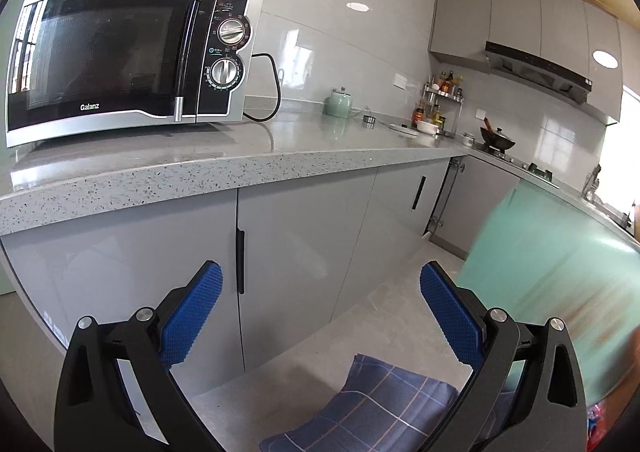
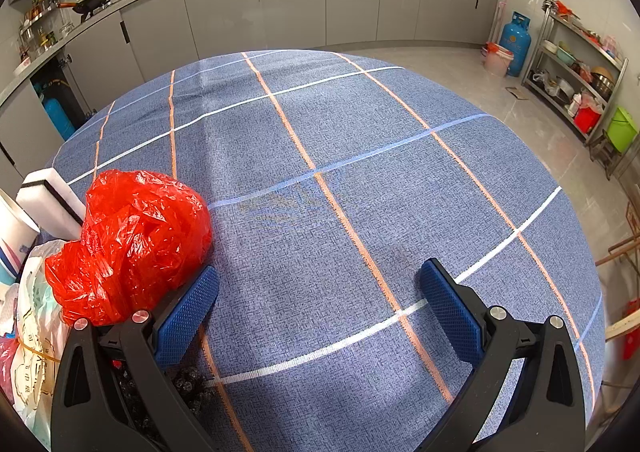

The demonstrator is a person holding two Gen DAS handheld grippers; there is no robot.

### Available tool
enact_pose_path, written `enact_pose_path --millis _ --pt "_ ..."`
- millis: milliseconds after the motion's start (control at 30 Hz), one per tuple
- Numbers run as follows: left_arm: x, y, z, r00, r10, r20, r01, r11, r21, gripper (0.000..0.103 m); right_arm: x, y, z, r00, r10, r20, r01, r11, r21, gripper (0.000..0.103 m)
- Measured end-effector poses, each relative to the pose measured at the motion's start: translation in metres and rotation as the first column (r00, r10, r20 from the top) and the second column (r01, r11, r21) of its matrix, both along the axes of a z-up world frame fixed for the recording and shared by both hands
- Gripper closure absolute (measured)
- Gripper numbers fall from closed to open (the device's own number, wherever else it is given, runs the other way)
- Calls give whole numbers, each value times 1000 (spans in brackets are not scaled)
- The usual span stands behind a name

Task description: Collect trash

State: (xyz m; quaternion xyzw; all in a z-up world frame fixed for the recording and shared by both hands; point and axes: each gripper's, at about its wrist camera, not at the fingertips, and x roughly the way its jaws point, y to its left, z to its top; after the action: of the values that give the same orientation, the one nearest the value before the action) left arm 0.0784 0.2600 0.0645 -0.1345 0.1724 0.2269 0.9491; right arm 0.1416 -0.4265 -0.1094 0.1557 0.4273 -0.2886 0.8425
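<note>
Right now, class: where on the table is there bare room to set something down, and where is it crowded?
Free: the checked cloth from the red bag across to the right edge, including between the open right gripper fingers. Crowded: the left edge, with bag, sponge and wrappers.

Microwave (image 1: 128, 55) on grey counter (image 1: 168, 175); blue gas cylinder (image 2: 515, 41) beside cabinets (image 2: 292, 3)

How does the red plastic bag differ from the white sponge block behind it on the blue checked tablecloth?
The red plastic bag is crumpled, glossy and irregular; the white sponge block is a smooth, matte rectangle with a dark stripe. The bag looks much bulkier in the right wrist view and lies nearer the right tongs, while the sponge sits behind it, partly hidden. Both rest on the tablecloth at its left edge.
</note>
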Motion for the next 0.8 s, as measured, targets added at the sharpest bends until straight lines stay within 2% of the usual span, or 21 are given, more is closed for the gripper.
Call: enact_pose_path --millis 300,400,600,800 --pt "14 12 -16 999 -16 -45 15 1000 -22 6 0 0 0 1000 0 0 0 1000 0 4" --pt "24 19 -28 997 4 -78 -6 1000 -25 6 0 0 0 1000 0 0 0 1000 0 4" --pt "43 21 -54 987 -17 -160 10 999 -43 6 0 0 0 1000 0 0 0 1000 0 4" --pt "48 17 -60 987 -18 -158 17 1000 -12 6 0 0 0 1000 0 0 0 1000 0 4"
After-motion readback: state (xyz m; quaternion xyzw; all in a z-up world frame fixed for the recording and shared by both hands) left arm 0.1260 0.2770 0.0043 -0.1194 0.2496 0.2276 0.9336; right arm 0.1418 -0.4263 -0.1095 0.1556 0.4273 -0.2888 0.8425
